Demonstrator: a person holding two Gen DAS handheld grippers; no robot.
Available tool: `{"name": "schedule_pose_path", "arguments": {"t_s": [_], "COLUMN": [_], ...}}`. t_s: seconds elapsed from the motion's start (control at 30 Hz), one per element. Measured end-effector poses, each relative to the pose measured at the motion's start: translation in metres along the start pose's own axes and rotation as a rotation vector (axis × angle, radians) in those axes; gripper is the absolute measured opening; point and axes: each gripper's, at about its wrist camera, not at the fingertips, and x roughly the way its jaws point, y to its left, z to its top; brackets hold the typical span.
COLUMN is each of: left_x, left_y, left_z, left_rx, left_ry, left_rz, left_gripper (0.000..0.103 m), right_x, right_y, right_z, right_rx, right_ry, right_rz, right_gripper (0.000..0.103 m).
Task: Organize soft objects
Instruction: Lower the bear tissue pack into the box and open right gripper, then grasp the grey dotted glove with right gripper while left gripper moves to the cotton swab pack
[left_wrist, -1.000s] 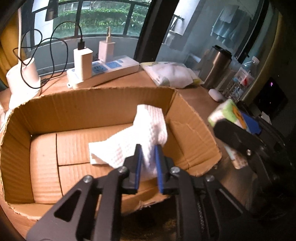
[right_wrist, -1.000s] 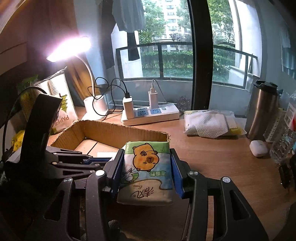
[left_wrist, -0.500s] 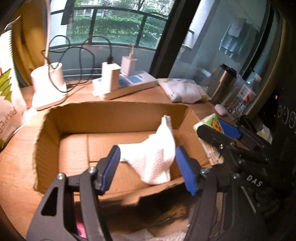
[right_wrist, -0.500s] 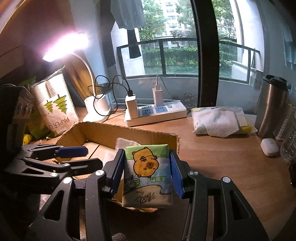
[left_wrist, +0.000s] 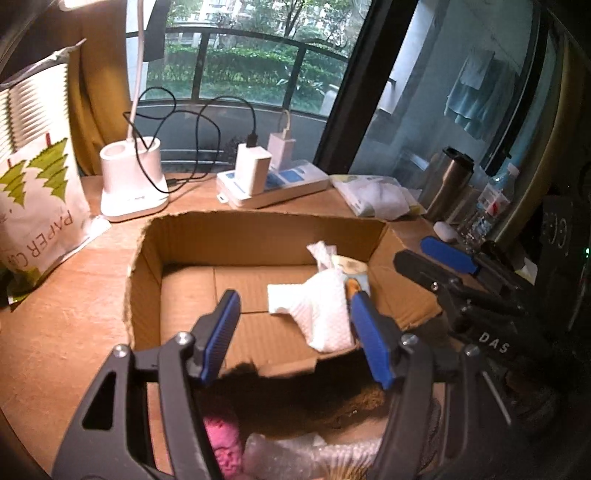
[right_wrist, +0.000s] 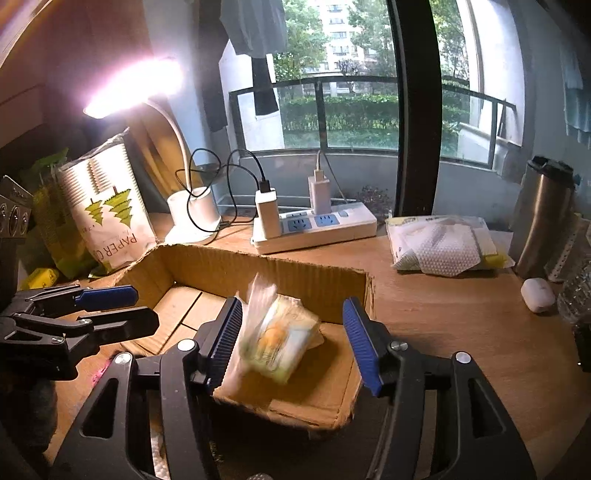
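An open cardboard box (left_wrist: 255, 236) sits on the wooden desk. A white textured cloth (left_wrist: 321, 310) lies inside it at the right. My left gripper (left_wrist: 295, 336) is open and empty above the box's near edge. My right gripper (right_wrist: 291, 339) is open; the green tissue pack (right_wrist: 280, 343), blurred, lies loose in the box (right_wrist: 266, 269) between its fingers. The pack's edge shows behind the cloth in the left wrist view (left_wrist: 356, 269). The right gripper (left_wrist: 443, 266) shows at the box's right side in the left wrist view.
A power strip with chargers (right_wrist: 314, 225), a white lamp base (left_wrist: 131, 181) and a paper-cup bag (left_wrist: 33, 195) stand behind the box. A packet of wipes (right_wrist: 443, 243), a steel flask (right_wrist: 543, 218) and an earbud case (right_wrist: 537, 295) are right. Pink fabric (left_wrist: 221, 439) and bubble wrap lie below.
My left gripper opened, dropped the white cloth into the box and drew back. My right gripper moved over the box, opened and let go of the tissue pack.
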Motion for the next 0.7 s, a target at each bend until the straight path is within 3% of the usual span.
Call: {"name": "schedule_pose_path", "arguments": {"t_s": [0.7], "left_x": [-0.054], "left_y": [0.001], "left_z": [-0.041], "left_rx": [0.003], "left_ry": [-0.055], "left_rz": [-0.01], "left_gripper": [0.065], "right_x": [-0.051], "right_y": [0.049], "right_z": [-0.029], "right_rx": [-0.057], "right_ry": [0.006], "right_rz": [-0.007], "right_gripper": [0.06]}}
